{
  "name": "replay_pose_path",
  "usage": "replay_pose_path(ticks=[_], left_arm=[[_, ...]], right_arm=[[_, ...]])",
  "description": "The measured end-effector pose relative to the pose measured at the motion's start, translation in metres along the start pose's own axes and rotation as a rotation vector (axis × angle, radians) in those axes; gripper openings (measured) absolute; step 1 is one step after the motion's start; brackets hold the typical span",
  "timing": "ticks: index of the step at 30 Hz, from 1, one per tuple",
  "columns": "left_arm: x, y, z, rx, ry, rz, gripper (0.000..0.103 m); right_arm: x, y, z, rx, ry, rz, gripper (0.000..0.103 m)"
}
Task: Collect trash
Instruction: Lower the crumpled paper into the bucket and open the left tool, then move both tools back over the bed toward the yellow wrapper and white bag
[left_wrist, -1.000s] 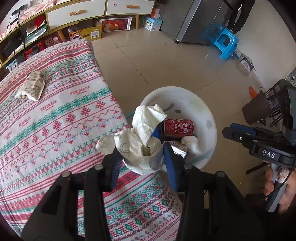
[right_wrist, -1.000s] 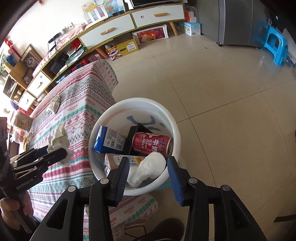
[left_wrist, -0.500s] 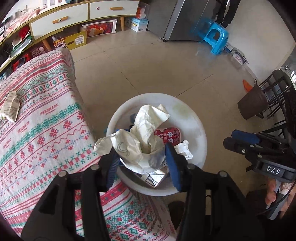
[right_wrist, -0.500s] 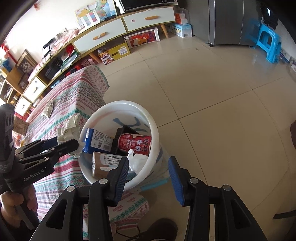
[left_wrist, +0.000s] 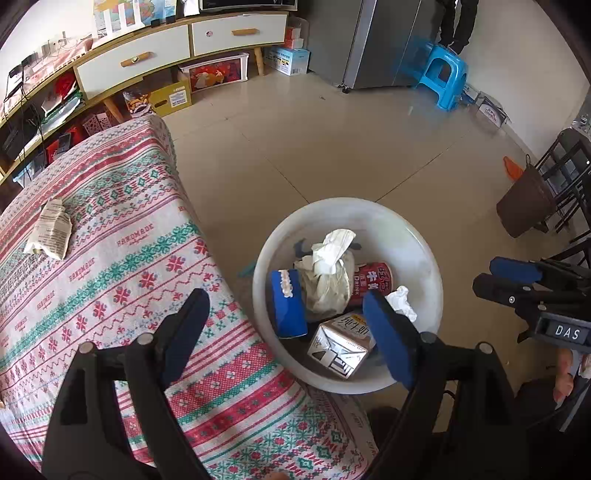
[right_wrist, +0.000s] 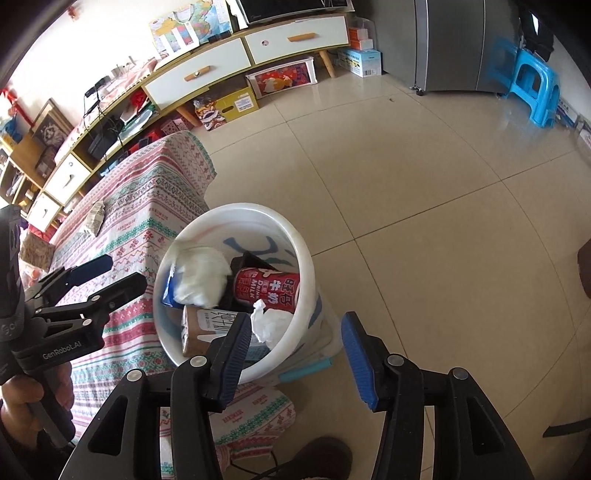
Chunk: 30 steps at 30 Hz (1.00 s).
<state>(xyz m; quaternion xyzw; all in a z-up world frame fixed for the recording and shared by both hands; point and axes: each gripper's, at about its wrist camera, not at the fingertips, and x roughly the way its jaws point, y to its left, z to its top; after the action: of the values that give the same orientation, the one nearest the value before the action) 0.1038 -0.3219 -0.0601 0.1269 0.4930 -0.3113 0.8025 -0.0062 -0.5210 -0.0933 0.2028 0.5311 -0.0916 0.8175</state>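
The white round plastic bucket (left_wrist: 424, 258) stands on the tiled floor just beside the tabletop with the red and green patterned cloth (left_wrist: 122, 266), and inside the bucket lie a crumpled cream paper wrapper (left_wrist: 327, 273), a red milk drink can (right_wrist: 267, 290), a blue carton (left_wrist: 288, 302), a brown and white carton (left_wrist: 341, 345) and a small white crumpled tissue (right_wrist: 267, 323). Above the near rim of the bucket, the left hand-held gripper (left_wrist: 286, 306) is opening its jaws wide and grips nothing, the wrapper lying free below it. The right hand-held gripper (right_wrist: 295, 334) hangs over the near side of the bucket with its jaws opening and nothing between them, and one more crumpled printed paper (left_wrist: 50, 232) lies on the cloth, well apart from the bucket.
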Motion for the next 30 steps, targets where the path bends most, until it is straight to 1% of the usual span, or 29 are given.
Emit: replay_pose_path(ticks=[10, 13, 18, 25, 30], left_arm=[[-0.020, 0.036, -0.013, -0.035, -0.012, 0.050, 0.088], [-0.027, 0.054, -0.020, -0.060, -0.014, 0.071, 0.089], [-0.038, 0.085, -0.033, -0.105, -0.014, 0.109, 0.089], [-0.053, 0.128, -0.047, -0.171, -0.022, 0.144, 0.090], [-0.065, 0.162, -0.056, -0.204, -0.024, 0.183, 0.091]], right_arm=[[0.006, 0.026, 0.007, -0.023, -0.002, -0.009, 0.062], [0.008, 0.039, 0.011, -0.036, -0.007, -0.012, 0.067], [0.013, 0.065, 0.018, -0.066, -0.011, -0.014, 0.073], [0.023, 0.112, 0.026, -0.123, -0.007, -0.012, 0.075], [0.029, 0.149, 0.029, -0.171, -0.008, -0.010, 0.078]])
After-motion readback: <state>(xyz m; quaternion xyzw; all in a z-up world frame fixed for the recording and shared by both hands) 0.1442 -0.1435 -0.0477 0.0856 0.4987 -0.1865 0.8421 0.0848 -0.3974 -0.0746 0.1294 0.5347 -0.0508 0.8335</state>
